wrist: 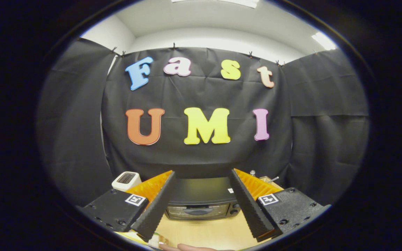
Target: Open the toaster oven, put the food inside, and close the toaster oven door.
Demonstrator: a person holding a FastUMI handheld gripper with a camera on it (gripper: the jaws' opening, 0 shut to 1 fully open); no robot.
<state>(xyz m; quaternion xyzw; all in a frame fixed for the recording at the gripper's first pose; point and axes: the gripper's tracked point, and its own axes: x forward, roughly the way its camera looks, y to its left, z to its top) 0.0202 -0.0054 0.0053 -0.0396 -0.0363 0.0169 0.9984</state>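
Gripper view shows the gripper (202, 209) wide open with nothing in it, low in the frame. Between its fingers, a bit ahead, sits the black toaster oven (201, 202) on the wooden worktop (204, 232), door shut. A white toaster (126, 180) stands at lower left. A hand (190, 248) peeks in at the bottom beside some food (159, 240).

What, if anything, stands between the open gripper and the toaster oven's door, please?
Nothing visible does. The gripper is open, and the closed toaster oven sits just ahead between its fingers, with bare wooden table between. The white toaster stands off to the side.
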